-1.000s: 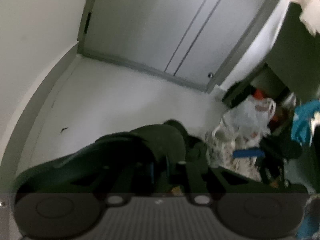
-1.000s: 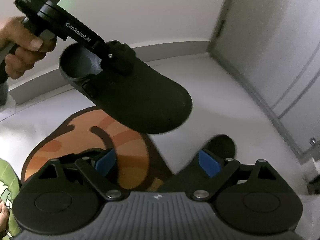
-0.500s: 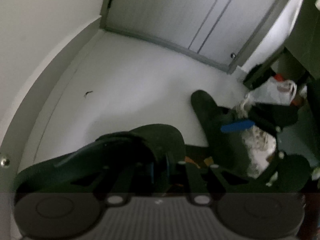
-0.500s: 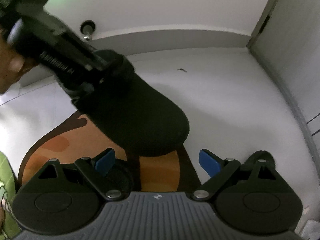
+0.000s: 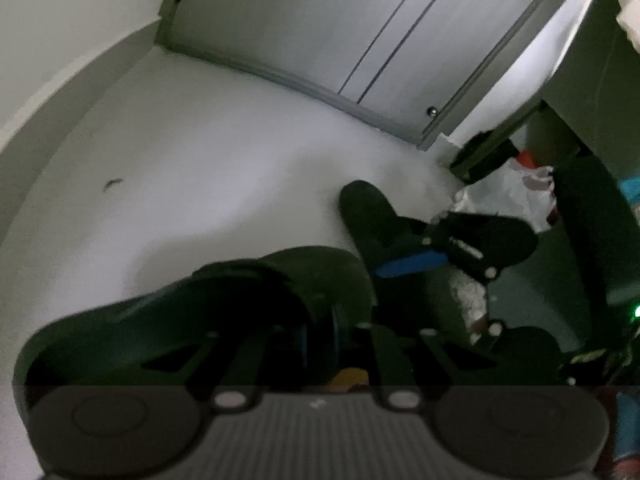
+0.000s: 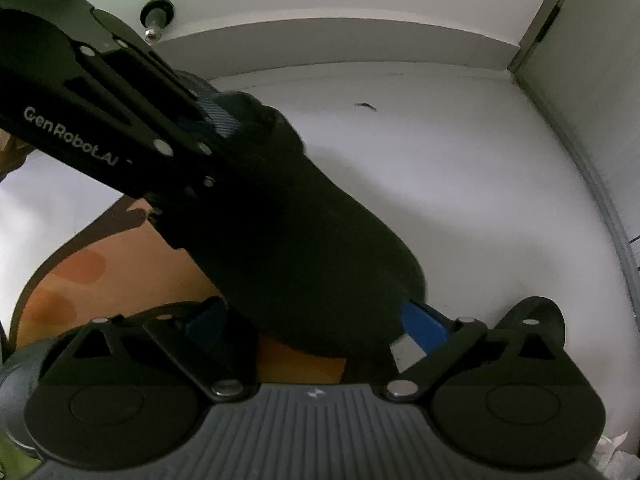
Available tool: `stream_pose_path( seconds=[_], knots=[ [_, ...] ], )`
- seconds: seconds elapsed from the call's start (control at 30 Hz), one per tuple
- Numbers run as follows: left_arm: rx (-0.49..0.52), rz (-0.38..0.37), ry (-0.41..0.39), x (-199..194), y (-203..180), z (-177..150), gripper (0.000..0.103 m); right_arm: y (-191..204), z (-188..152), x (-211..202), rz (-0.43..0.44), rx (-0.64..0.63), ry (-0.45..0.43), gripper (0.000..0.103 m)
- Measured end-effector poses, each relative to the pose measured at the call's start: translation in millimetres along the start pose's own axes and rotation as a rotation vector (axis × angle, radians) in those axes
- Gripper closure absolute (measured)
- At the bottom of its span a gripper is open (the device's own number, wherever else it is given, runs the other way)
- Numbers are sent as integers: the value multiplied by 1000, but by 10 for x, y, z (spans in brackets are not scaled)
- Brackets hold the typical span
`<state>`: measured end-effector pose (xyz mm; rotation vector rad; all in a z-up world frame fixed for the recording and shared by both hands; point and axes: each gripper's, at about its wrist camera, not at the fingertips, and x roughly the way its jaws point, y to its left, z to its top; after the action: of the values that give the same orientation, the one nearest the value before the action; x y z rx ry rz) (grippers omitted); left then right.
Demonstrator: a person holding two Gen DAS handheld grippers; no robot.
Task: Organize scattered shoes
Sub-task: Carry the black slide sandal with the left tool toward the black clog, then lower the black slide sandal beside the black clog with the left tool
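- Left wrist view: the left hand-held gripper (image 5: 320, 336) points down at a white floor (image 5: 200, 168), its jaws drawn almost fully together on the heel rim of a black clog (image 5: 240, 304).
- The clog's dark body fills the lower left of this view, with its toe towards the floor ahead.
- To the right, a second black shoe (image 5: 368, 216) lies on the floor, its toe pointing towards a grey sliding door (image 5: 320, 32).
- The right hand-held gripper (image 5: 436, 280) shows over that second shoe, one blue pad (image 5: 412, 262) lying across it; whether the pad touches the shoe I cannot tell.
- Beyond it sit a white plastic bag (image 5: 512, 188) and dim clutter under a dark cabinet (image 5: 588, 92), too murky to name.
- Right wrist view: the same black clog (image 6: 304, 248) hangs from the left hand-held gripper (image 6: 212, 120), which comes in from the upper left and grips it at the heel end.
- The clog is tilted, toe lower than heel, above the edge of an orange and brown mat (image 6: 100, 280) and the white floor (image 6: 460, 184).
- The right hand-held gripper (image 6: 316, 332) has its jaws spread wide, blue fingers (image 6: 424, 328) on either side, and the clog's toe sits in view between them, though the pads do not press on it.
- A pale skirting board (image 6: 340, 40) runs along the wall behind, with a small door stop (image 6: 158, 10) above it.
- A small dark speck (image 6: 366, 106) lies on the floor near the skirting.
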<state>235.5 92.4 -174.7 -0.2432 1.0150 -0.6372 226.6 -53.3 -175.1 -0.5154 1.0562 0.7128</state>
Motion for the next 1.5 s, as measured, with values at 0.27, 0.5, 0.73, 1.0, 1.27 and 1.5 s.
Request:
stream_pose_path(
  seconds=[0.27,0.5,0.73,1.0,1.27,1.5],
  knots=[
    [-44,-25,6,240,113,62,91,-158,-131,208,76,109,16,3],
    [-49,20,-25,338,166,278,88,-136,-139,186,132,142,-25,3],
    [-71,52,-41,334,273,297,86,-114,-72,190,178,134,-41,4],
    [-70,47,-40,312,293,283,85,-353,-5,211,54,111,-32,3],
    [-60,40,-23,294,293,288,85,-392,199,427,49,19,-6,3],
    [-55,23,-31,311,306,336,85,-518,341,582,139,-32,29,0]
  ],
)
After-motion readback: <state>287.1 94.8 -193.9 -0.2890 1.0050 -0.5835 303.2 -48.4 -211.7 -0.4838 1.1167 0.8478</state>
